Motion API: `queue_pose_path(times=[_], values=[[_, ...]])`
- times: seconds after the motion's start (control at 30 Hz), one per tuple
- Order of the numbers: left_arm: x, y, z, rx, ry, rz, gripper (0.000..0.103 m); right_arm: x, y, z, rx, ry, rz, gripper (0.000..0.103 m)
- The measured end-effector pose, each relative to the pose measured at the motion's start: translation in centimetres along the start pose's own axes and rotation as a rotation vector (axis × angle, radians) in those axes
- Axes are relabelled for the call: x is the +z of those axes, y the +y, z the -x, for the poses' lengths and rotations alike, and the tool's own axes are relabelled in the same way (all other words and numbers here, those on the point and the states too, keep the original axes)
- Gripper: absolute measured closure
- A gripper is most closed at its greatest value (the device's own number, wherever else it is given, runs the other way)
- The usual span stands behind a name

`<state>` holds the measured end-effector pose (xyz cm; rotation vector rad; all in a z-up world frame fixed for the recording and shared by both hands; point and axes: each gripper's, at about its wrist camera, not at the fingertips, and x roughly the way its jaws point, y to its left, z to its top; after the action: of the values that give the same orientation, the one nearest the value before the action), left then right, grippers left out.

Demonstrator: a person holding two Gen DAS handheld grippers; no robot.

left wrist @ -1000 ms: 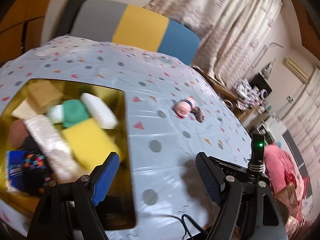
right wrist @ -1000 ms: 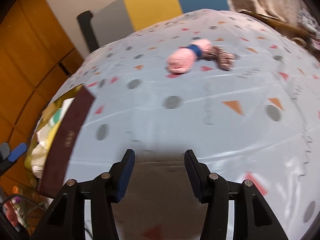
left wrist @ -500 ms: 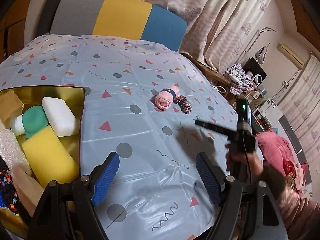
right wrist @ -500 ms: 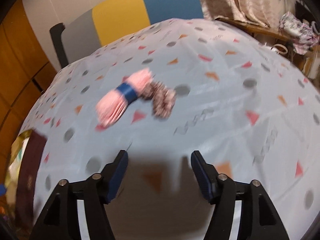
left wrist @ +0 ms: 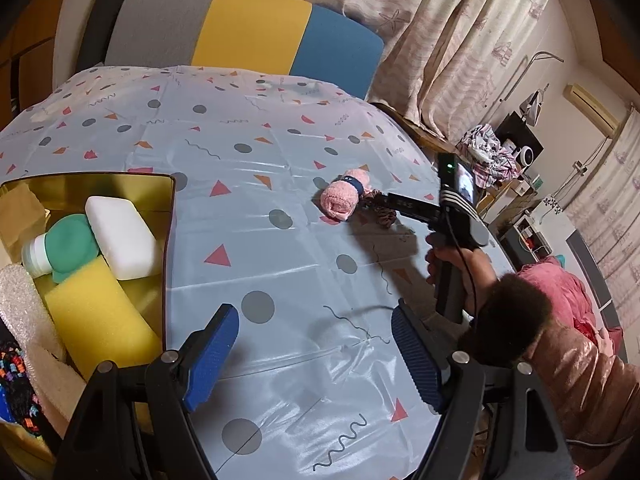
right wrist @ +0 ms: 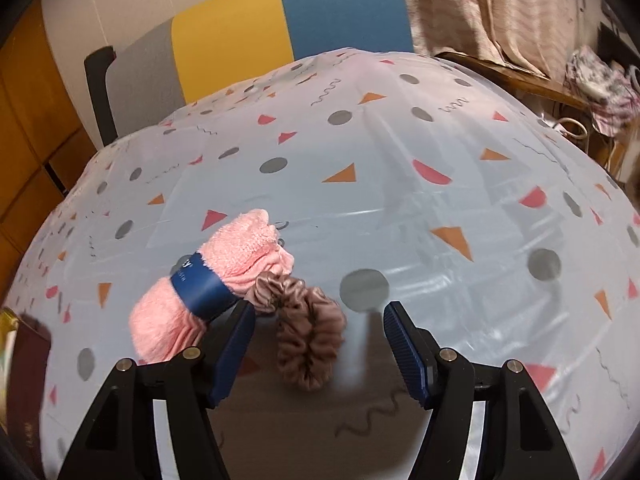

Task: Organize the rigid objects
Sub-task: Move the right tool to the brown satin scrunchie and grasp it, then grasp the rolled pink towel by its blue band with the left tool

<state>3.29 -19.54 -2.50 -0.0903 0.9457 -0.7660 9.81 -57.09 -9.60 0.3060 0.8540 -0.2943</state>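
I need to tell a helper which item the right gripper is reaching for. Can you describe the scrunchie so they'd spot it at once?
On the pale blue patterned tablecloth, look just ahead of the open right gripper. The scrunchie is a ruffled, dusty mauve-brown fabric ring lying flat between the fingers. It touches the pink rolled towel, which is fluffier, brighter and wrapped in a blue paper band.

Pink rolled towel (right wrist: 208, 280) with blue band lies touching brown scrunchie (right wrist: 308, 336).

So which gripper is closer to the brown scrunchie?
Right. The right gripper is open around the brown scrunchie, which lies beside the pink towel roll. The left gripper hovers open, well short of it, near the gold box.
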Motion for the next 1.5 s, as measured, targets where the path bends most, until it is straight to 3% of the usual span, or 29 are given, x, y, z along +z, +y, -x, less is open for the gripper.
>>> queue_pose_path(times=[0.13,0.17,0.23,0.6,0.8,1.13,1.33,1.5], values=[[0.3,-0.4,-0.5,0.001,0.011,-0.011,0.023,-0.3,0.5,-1.4,0.012,0.007,0.026,0.059],[0.3,-0.5,-0.7,-0.002,0.013,-0.014,0.023,-0.4,0.9,-1.3,0.004,0.003,0.055,0.07],[0.6,-0.9,-1.1,-0.007,0.018,-0.023,0.023,-0.6,1.1,-1.1,0.013,0.006,0.073,0.077],[3.9,-4.9,-6.5,-0.035,0.053,-0.095,0.023,-5.4,-1.8,4.4,0.029,-0.012,-0.03,0.078],[5.9,-7.4,-10.0,-0.022,0.07,-0.155,0.023,-7.0,-3.5,4.9,0.033,-0.033,-0.096,0.078],[11.1,-9.1,-19.5,0.099,0.128,-0.272,0.023,-7.5,-3.4,4.8,0.016,-0.057,-0.089,0.078],[12.7,-10.2,-24.4,0.199,0.121,-0.403,0.023,-7.8,-3.7,4.9,0.026,-0.069,-0.106,0.079],[13.0,-9.5,-26.6,0.19,0.138,-0.38,0.023,-7.8,-3.7,4.9,0.03,-0.072,-0.11,0.079]])
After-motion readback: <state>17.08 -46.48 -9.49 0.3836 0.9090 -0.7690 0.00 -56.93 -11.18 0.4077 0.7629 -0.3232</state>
